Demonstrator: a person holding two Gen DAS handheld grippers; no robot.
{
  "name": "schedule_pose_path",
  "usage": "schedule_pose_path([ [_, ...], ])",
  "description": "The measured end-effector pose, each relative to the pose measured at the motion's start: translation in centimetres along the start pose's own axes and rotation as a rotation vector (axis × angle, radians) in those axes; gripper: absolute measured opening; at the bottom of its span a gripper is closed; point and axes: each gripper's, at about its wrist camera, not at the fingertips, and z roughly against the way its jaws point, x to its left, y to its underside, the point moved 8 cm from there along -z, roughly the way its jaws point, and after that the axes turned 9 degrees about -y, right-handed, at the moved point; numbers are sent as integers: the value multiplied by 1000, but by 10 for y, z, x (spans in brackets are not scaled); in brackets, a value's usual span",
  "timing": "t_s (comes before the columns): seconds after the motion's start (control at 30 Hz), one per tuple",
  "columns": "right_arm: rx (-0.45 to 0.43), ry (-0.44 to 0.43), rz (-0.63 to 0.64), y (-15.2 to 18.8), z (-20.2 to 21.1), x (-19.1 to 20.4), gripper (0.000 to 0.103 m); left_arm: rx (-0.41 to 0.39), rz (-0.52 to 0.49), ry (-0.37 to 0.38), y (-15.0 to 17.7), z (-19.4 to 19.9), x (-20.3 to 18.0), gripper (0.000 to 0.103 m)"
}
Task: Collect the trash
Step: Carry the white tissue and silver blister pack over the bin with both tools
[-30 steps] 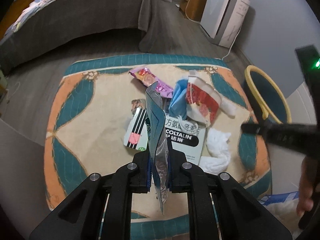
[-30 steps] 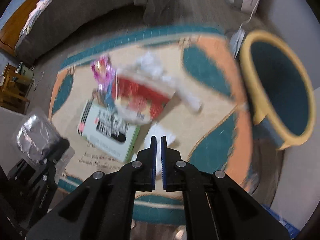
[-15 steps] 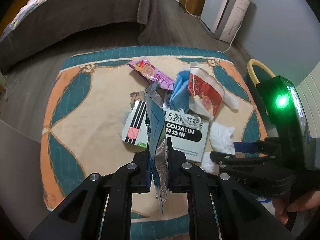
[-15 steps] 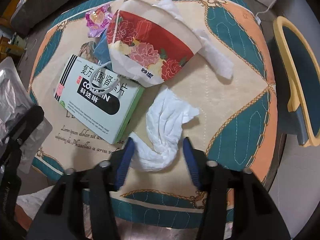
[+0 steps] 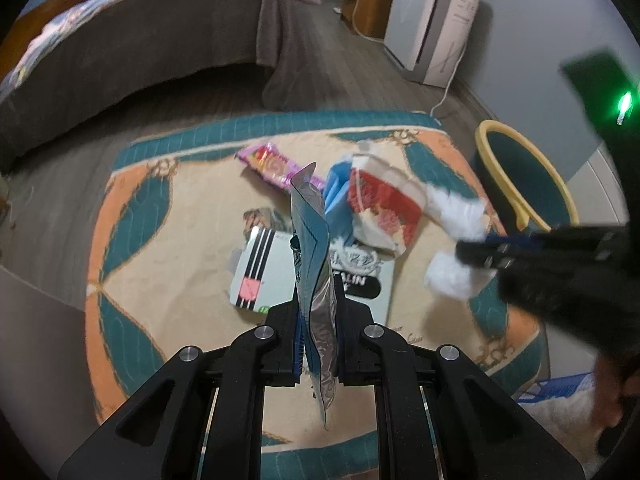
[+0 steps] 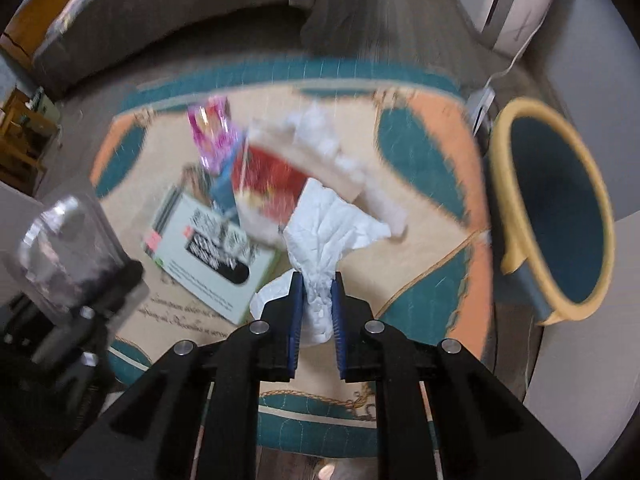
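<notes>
A low table under a quilted cloth (image 5: 168,264) of cream, teal and orange fills the middle of both views, set on a grey wood-plank floor. In the upper left of the left wrist view a bed with a dark grey cover (image 5: 132,44) runs along the back; a white appliance (image 5: 432,20) stands upper right against the wall. A teal bin with a yellow rim (image 6: 560,208) sits just beside the table at the right of the frame.

Litter lies heaped mid-table: a pink snack wrapper (image 5: 272,162), a red-and-white floral paper bag (image 5: 384,200), a pale green medicine box (image 5: 280,276), with something blue (image 5: 334,192) tucked behind.

The left gripper (image 5: 318,344) pinches a silvery foil wrapper (image 5: 314,248), standing upright and hiding part of the box. The right gripper (image 6: 316,316) has just been closing, and its blue pads now squeeze a crumpled white tissue (image 6: 328,232), which hangs over the table's near edge. The view is smeared by blur.
</notes>
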Motion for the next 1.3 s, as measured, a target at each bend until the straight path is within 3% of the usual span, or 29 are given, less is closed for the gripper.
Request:
schedule_pose_path([
  [0.27,-194,-19,12,-42,84,-32,13,-41,-40,31,-22,19,-25,13],
  [0.47,-300,28,-24,-66,135,-90,13,-54,-119,24,-36,21,-55,13],
  [0.67,-355,91,-104,-74,162,-156,13,-63,-187,19,-54,18,-86,13],
  [0.97,-326,113,-188,-65,155,-234,13,-90,-312,99,-87,21,-168,13],
  [1.07,-300,80,-263,-57,143,-262,13,-93,-354,150,-94,21,-201,13],
  [1.17,-262,23,-366,-50,120,-285,13,-74,-376,196,-95,13,-229,13],
  [1.3,-191,14,-473,-36,88,-312,13,-20,-421,204,-88,-8,-256,13],
])
